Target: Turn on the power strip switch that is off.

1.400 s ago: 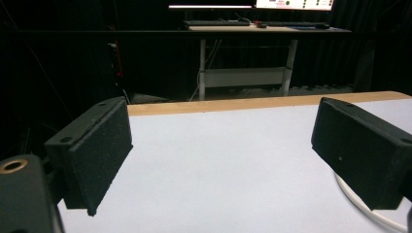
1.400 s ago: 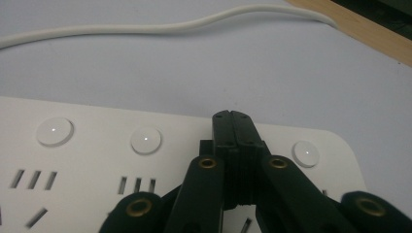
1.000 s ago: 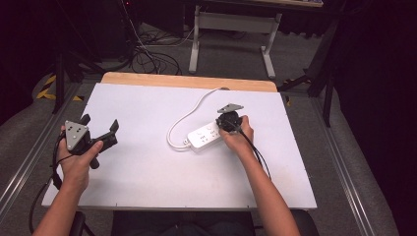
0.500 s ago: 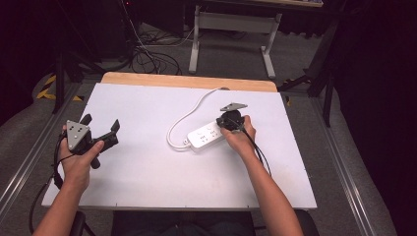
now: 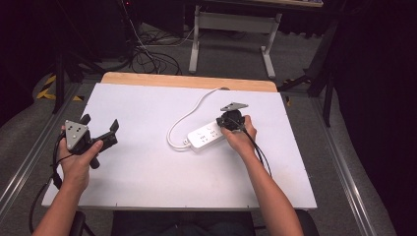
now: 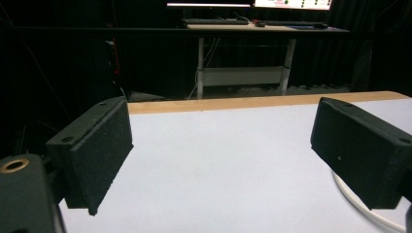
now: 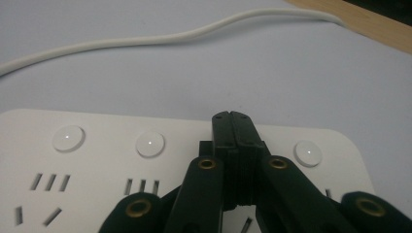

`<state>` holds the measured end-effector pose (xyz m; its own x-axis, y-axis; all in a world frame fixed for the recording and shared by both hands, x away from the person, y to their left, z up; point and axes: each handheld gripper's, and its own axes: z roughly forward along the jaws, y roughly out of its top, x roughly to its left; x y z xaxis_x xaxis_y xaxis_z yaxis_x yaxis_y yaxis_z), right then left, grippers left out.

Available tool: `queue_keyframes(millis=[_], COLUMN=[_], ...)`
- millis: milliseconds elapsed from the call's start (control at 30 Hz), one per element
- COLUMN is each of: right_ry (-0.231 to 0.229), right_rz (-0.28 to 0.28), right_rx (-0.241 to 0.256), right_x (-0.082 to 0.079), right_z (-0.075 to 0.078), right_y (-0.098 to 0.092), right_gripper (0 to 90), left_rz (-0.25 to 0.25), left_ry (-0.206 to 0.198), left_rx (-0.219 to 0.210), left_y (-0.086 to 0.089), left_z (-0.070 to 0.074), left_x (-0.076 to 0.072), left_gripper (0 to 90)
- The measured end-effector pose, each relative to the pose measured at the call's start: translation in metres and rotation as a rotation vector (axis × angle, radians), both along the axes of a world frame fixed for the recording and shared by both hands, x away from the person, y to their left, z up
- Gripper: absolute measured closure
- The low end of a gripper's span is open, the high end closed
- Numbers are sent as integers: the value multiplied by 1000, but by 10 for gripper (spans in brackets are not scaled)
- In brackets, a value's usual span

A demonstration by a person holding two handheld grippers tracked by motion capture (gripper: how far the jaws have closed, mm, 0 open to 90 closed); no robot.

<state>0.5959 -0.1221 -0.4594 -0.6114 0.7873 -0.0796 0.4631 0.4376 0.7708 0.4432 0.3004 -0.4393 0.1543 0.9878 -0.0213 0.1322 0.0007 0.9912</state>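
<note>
White power strip (image 5: 206,136) lies mid-frame in the high view on the white table (image 5: 147,172), angled, its cord (image 5: 189,112) looping up toward the wooden back edge. Right gripper (image 5: 227,123) sits over the strip's right end; in the right gripper view its jaws are pressed together with nothing between them, tips lying over the strip face between two round white buttons (image 7: 150,144), whether touching I can't tell. Looks like a switch-press step, judging by the closed tips near the buttons. To do it well: aim the closed tips squarely at one button, push straight down, no sideways drag or the light strip will skid. Left gripper (image 5: 101,135) is at left of frame, held above bare table, jaws wide apart, empty; it could pin the strip's left end if it slides.
</note>
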Motion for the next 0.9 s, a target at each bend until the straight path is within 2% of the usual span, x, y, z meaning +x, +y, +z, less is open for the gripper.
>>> queue_keyframes(millis=[200,433,500,600,733,800,900], right_ry=[-25,-65,-95,-119,-161,-191,-201], right_rz=[0,3,4,2,-11,-18,-18], right_rx=[-1,48,83,109,178,199,209], right_x=[-3,-10,-14,-17,-24,-29,-32], right_z=[2,12,16,19,25,30,33], right_y=[-2,-9,-13,-17,-25,-31,-33], right_gripper=[900,900,900,900,900,900,900], left_rz=[-1,-5,-5,-5,-5,-4,-6], left_ry=[0,0,-1,-1,-5,-5,-3], left_rx=[1,-2,-1,-1,-6,-7,-4], left_y=[0,1,1,1,1,1,0], left_z=[0,0,0,1,1,1,1], left_x=[0,0,0,0,-1,-1,0], left_gripper=[87,87,87,87,87,87,87])
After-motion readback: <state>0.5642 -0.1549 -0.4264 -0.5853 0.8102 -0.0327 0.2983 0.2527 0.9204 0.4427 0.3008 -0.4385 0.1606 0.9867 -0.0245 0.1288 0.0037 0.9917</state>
